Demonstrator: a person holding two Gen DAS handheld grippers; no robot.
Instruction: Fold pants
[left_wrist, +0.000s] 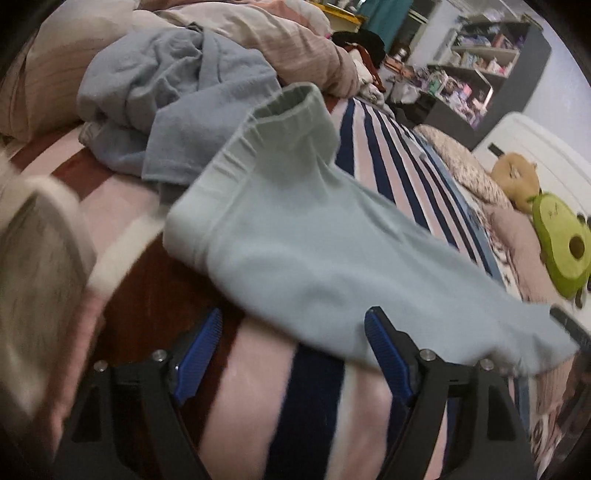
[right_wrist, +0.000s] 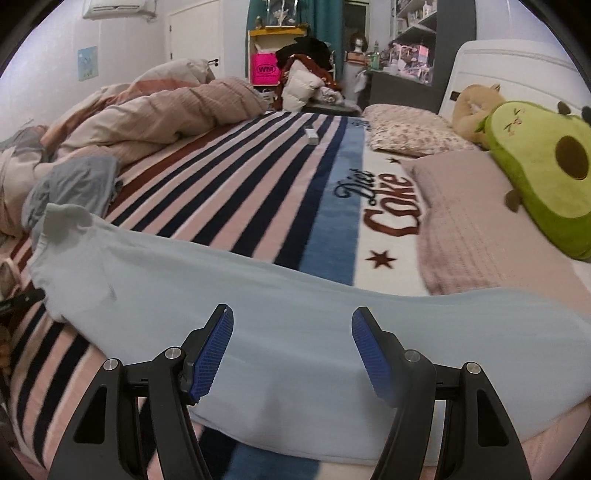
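Left wrist view: pants (left_wrist: 295, 240) blurred, hem cut off.

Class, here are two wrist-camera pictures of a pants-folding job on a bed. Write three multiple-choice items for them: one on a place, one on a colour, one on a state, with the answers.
1. Where do the pants lie?
A. on the striped blanket
B. on a shelf
C. on the floor

2. What colour are the pads on the right gripper fingers?
A. red
B. blue
C. yellow

3. How do the fingers of the left gripper stand?
A. shut on the pants
B. shut on a pillow
C. open, holding nothing

Answers: 1 A, the pale blue pants spread flat across the stripes; 2 B, both ribbed pads show blue; 3 C, a wide gap shows between the fingers, with bare blanket showing through it.
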